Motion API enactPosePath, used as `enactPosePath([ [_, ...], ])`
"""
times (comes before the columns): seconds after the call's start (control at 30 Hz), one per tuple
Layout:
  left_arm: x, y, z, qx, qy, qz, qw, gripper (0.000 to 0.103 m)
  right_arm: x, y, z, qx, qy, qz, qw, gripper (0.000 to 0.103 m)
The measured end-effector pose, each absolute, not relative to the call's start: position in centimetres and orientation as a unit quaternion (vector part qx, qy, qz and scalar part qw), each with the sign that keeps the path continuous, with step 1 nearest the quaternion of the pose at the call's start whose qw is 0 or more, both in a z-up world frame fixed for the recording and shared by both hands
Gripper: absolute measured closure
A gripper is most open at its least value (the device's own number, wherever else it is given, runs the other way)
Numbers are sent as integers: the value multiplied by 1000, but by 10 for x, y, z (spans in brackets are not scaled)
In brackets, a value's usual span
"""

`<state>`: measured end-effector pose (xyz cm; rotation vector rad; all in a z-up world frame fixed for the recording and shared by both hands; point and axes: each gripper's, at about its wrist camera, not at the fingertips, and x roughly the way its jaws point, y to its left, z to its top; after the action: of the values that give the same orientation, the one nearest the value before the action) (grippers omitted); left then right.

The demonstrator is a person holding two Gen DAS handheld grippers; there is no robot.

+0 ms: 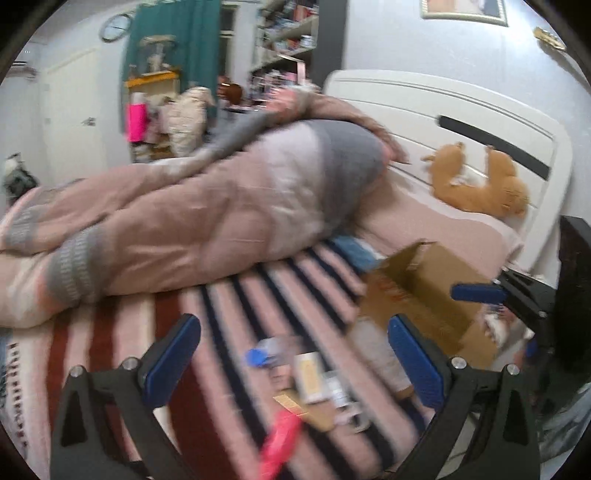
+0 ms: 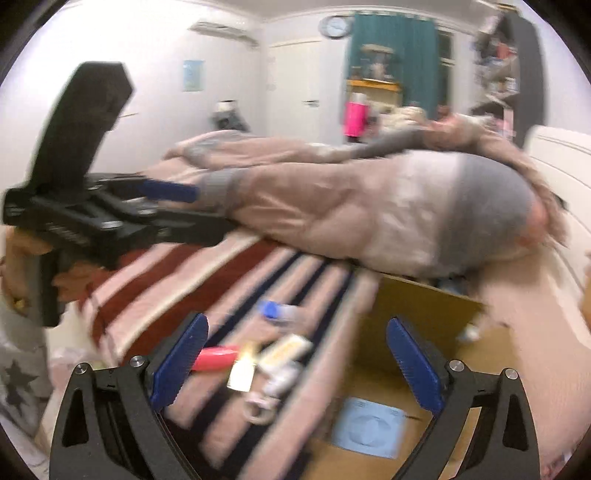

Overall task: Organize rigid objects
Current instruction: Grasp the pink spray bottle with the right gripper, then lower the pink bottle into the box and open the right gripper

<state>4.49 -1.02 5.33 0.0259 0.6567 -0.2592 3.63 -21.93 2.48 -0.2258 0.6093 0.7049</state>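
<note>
Here I look across a bed (image 1: 229,295) with a blanket striped pink, red and dark blue, a rumpled pink and grey duvet (image 1: 221,199) heaped along its far side. Behind it are a white headboard (image 1: 443,110), an orange plush toy (image 1: 480,184), a teal curtain (image 2: 395,48), a wall clock (image 2: 335,26) and crowded shelves (image 1: 288,33).

An open cardboard box (image 2: 424,317) sits on the bed by the duvet; in it I see a pale blue sheet (image 2: 367,428) lying flat.

Beside the box, small items lie loose on the stripes: a blue-capped bottle (image 2: 277,311), a pink tube (image 2: 216,357), a yellow-labelled packet (image 2: 286,349) and a white ring-shaped piece (image 2: 258,410). Motion blur keeps me from naming them better.

My left hand-held gripper (image 1: 291,362) is spread wide with nothing in it; my right hand-held gripper (image 2: 295,363) is likewise released, above the items and the box edge.
</note>
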Motion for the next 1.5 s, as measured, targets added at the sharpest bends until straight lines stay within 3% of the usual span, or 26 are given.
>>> enactPosePath([
  [0.2, 26, 60, 28, -6, 329, -77, 941, 2, 30, -145, 1, -101, 349, 402, 841, 7],
  [0.3, 22, 83, 2, -12, 341, -61, 938, 2, 35, -115, -29, -99, 395, 410, 816, 18],
  [0.5, 17, 108, -46, -44, 360, -63, 930, 2, 52, -87, -105, -76, 515, 396, 757, 29],
  [0.67, 17, 113, -69, -56, 368, -69, 926, 2, 76, -80, -148, -35, 582, 376, 720, 31],
  [0.77, 19, 119, -76, -61, 371, -69, 924, 2, 89, -71, -156, -32, 586, 367, 722, 38],
  [0.9, 20, 127, -81, -69, 371, -70, 924, 2, 97, -56, -160, -60, 565, 367, 737, 65],
  [0.97, 21, 130, -83, -75, 373, -70, 922, 2, 95, -50, -159, -81, 544, 376, 746, 71],
  [1.17, 21, 133, -88, -85, 379, -78, 918, 2, 97, -46, -156, -136, 537, 368, 747, 72],
  [1.23, 23, 132, -91, -88, 381, -80, 917, 2, 101, -46, -153, -133, 533, 351, 758, 64],
  [1.27, 24, 131, -92, -90, 383, -82, 916, 2, 104, -47, -153, -127, 531, 347, 763, 53],
  [1.33, 26, 130, -94, -93, 387, -88, 913, 2, 110, -47, -154, -95, 537, 356, 759, 50],
  [1.37, 27, 130, -95, -94, 388, -90, 912, 2, 115, -45, -157, -80, 545, 356, 755, 52],
  [1.4, 28, 129, -95, -96, 390, -91, 911, 2, 117, -45, -161, -79, 549, 350, 755, 69],
  [1.43, 29, 129, -96, -98, 392, -92, 910, 2, 118, -45, -163, -86, 547, 342, 759, 74],
  [1.5, 30, 127, -96, -103, 394, -99, 908, 2, 116, -45, -164, -96, 536, 342, 766, 75],
])
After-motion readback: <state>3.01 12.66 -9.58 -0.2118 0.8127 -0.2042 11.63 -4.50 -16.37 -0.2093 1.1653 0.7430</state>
